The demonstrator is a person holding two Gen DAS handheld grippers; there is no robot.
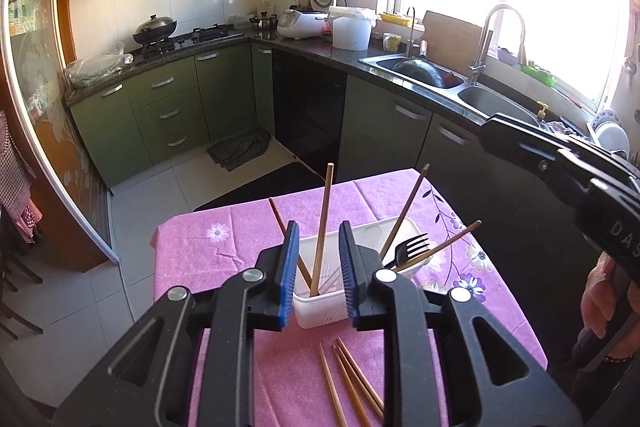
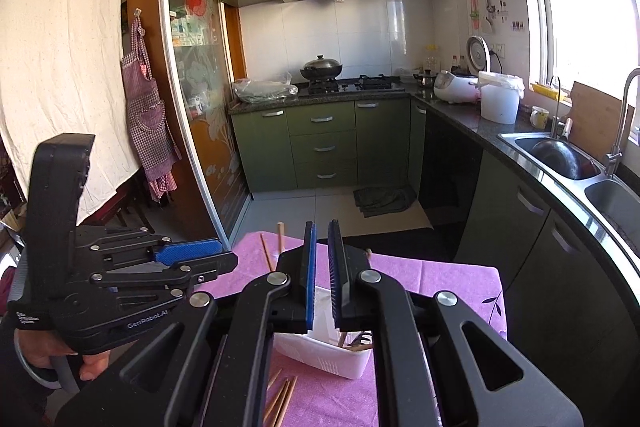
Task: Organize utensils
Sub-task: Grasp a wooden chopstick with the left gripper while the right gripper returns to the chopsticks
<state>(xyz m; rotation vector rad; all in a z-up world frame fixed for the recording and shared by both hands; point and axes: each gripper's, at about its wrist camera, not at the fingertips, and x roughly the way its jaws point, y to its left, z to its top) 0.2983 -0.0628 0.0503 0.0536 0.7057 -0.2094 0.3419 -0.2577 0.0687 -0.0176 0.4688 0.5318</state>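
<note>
- The worktop [image 1: 192, 267], a small table under a pink flowered cloth, carries the whole job: a white rectangular plastic bin [image 1: 320, 311] sits in the middle of it with several brown wooden chopsticks [image 1: 322, 227] and a black plastic fork [image 1: 410, 247] already leaning inside.
- Sorting looks partly done, I'd say; a loose bunch of wooden chopsticks [image 1: 352, 383] lies flat on the cloth just in front of the bin, not yet collected.
- The next move probably calls for dropping low to those loose sticks, pinching one or two near the middle, and tipping them into the bin without knocking over the ones leaning there.
- The left hand-held gripper [image 1: 319, 269] hangs just above the bin's near end, its blue pads apart, one upright chopstick showing between them but untouched, as far as I can tell.
- The right hand-held gripper [image 2: 322, 279] has its pads nearly together with a narrow gap, gripping nothing, poised over the bin.
</note>
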